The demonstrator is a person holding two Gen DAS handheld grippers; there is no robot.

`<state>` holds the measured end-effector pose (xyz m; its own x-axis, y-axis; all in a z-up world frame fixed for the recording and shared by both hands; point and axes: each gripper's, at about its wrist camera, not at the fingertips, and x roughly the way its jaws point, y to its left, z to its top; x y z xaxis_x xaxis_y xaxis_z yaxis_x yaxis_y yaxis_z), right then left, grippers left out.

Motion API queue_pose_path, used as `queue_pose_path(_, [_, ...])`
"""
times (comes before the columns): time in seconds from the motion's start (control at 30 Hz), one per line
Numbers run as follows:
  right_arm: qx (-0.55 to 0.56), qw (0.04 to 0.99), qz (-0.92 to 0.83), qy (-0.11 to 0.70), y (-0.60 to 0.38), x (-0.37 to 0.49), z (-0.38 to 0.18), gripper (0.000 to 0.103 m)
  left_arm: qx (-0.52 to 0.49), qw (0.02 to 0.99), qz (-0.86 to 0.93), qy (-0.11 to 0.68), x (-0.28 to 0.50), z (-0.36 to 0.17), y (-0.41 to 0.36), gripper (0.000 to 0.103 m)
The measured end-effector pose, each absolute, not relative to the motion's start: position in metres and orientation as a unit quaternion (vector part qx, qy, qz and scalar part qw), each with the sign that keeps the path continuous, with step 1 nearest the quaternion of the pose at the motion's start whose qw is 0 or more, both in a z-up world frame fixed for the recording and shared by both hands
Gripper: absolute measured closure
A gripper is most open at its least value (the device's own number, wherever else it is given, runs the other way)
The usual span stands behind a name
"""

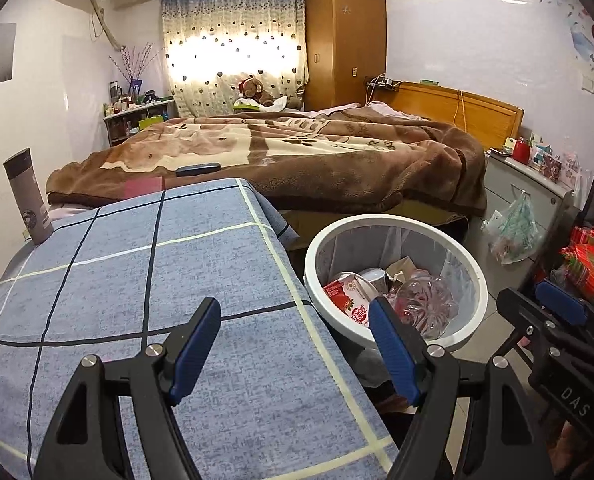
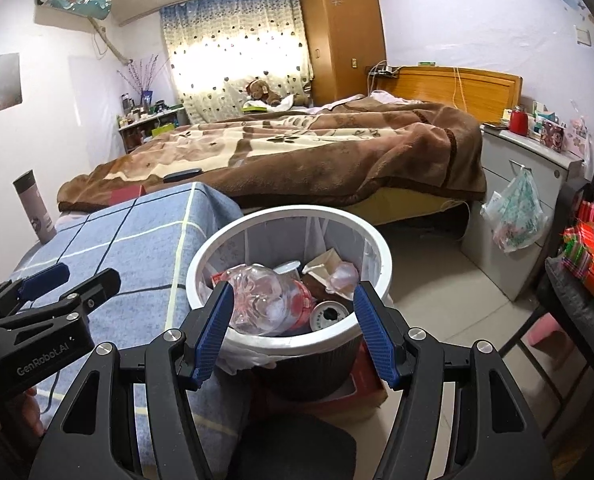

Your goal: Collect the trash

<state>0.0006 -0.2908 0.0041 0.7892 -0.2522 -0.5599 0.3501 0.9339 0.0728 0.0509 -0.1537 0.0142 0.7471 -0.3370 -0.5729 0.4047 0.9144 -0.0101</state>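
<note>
Hovering both grippers empty, fingers spread – left gripper (image 1: 295, 346) over checked cloth (image 1: 137, 280), right gripper (image 2: 293, 332) over bin (image 2: 371, 240); plastic bottle (image 2: 257, 296), carton (image 1: 347, 296), can (image 2: 329, 316) lying inside – likely just dropped, cloth bare bar flask (image 1: 27, 196)

A home bedroom — blanketed bed (image 1: 281, 160), wardrobe (image 1: 345, 40), curtained window (image 1: 233, 48).

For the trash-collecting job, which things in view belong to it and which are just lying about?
Part of the job:
- trash bin, white rim
- crushed plastic bottle inside it
- red carton inside it
- can inside it
- left gripper and right gripper, jaws open, empty

Just lying about:
- thermos on the checked cloth
- teddy bear
- hanging plastic bag
- brown blanket
</note>
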Motion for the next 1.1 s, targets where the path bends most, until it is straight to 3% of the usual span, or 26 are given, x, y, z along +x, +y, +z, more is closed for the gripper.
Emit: queue_pose_path(1.1, [0.077, 0.944, -0.161, 0.276, -0.274, -0.005, 0.007, 0.039, 0.057, 0.936, -0.194, 0.288, 0.046, 0.019, -0.149, 0.025])
